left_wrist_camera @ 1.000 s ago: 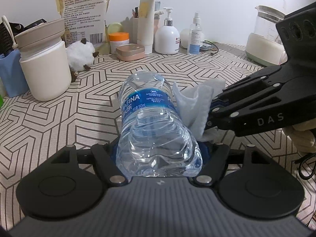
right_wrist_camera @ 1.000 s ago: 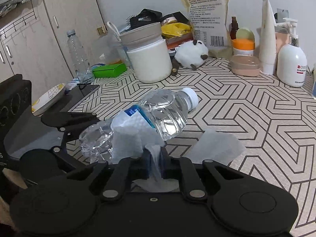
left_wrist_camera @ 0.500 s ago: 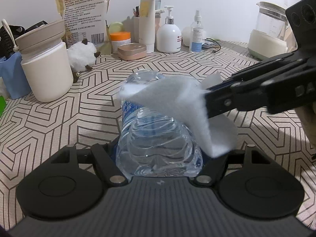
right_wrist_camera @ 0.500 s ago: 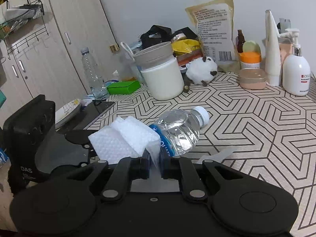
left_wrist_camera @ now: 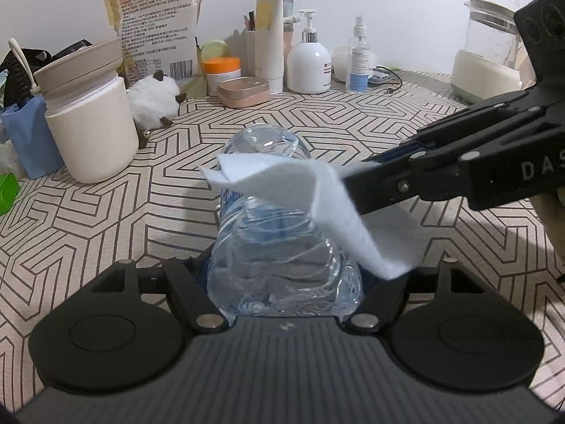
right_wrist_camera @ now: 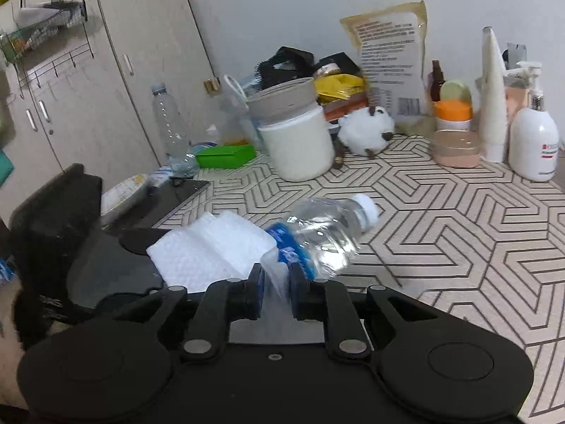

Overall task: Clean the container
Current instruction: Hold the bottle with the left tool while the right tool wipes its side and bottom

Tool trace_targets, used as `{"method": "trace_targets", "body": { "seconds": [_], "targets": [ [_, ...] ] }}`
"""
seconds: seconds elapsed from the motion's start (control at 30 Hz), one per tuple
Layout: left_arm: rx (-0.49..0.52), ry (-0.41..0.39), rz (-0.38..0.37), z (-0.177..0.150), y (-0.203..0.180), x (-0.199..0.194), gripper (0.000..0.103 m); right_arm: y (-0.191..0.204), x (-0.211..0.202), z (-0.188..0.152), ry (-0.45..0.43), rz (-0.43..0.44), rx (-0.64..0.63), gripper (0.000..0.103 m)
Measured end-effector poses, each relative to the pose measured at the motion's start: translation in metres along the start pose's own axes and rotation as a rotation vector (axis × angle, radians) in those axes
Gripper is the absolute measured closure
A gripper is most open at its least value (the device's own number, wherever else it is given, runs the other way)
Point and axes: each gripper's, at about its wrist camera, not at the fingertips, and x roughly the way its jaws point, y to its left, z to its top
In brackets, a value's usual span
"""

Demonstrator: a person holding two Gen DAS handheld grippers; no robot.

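The left gripper (left_wrist_camera: 284,279) is clamping the bottle (left_wrist_camera: 279,247) by its base, neck pointing away. The right gripper (right_wrist_camera: 275,282) is pinching a wipe (left_wrist_camera: 310,205), draping it over the bottle just ahead. Risk: the loose wipe may slip off the smooth plastic, or pressing may twist the bottle free.

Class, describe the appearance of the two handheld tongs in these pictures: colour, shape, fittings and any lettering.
Both tongs are matte black plastic. The left tongs have a ribbed grey-black body, two round discs and silver rivets at the finger pivots. The right tongs match, with blue pads inside the fingers. Seen from the left wrist camera, the right tongs carry pale "DAS" lettering on the side. No cables or sleeves show.
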Motion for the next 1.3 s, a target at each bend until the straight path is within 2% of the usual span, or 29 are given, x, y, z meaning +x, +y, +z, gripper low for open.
{"method": "trace_targets", "body": {
  "seconds": [0.27, 0.4, 0.53, 0.63, 0.93, 1.1, 1.17, 1.3],
  "targets": [
    [0.016, 0.003, 0.012, 0.002, -0.01, -0.001, 0.031, -0.013, 0.004, -0.002, 0.023, -0.014, 0.039, 0.084],
    [0.055, -0.006, 0.049, 0.002, -0.018, -0.002, 0.03, -0.015, 0.014, -0.006, 0.065, -0.073, 0.022, 0.084],
    [0.028, -0.003, 0.036, 0.002, -0.014, -0.002, 0.03, -0.019, 0.019, -0.008, 0.091, -0.067, 0.045, 0.084],
    [0.017, -0.001, 0.03, 0.001, -0.012, -0.002, 0.03, -0.024, 0.017, -0.007, 0.082, -0.024, 0.097, 0.084],
    [0.009, -0.003, 0.02, 0.001, -0.008, -0.001, 0.031, -0.027, 0.006, 0.001, 0.016, 0.035, 0.158, 0.084],
    [0.025, -0.004, 0.017, 0.001, -0.01, -0.002, 0.031, -0.019, 0.009, 0.02, -0.036, -0.042, 0.096, 0.083],
    [0.018, -0.004, 0.012, 0.001, -0.008, -0.002, 0.031, -0.016, 0.011, 0.023, -0.053, -0.08, 0.065, 0.08],
    [0.03, -0.006, 0.016, 0.002, -0.01, -0.002, 0.031, -0.026, 0.01, 0.022, -0.065, -0.074, 0.105, 0.074]
  ]
}}
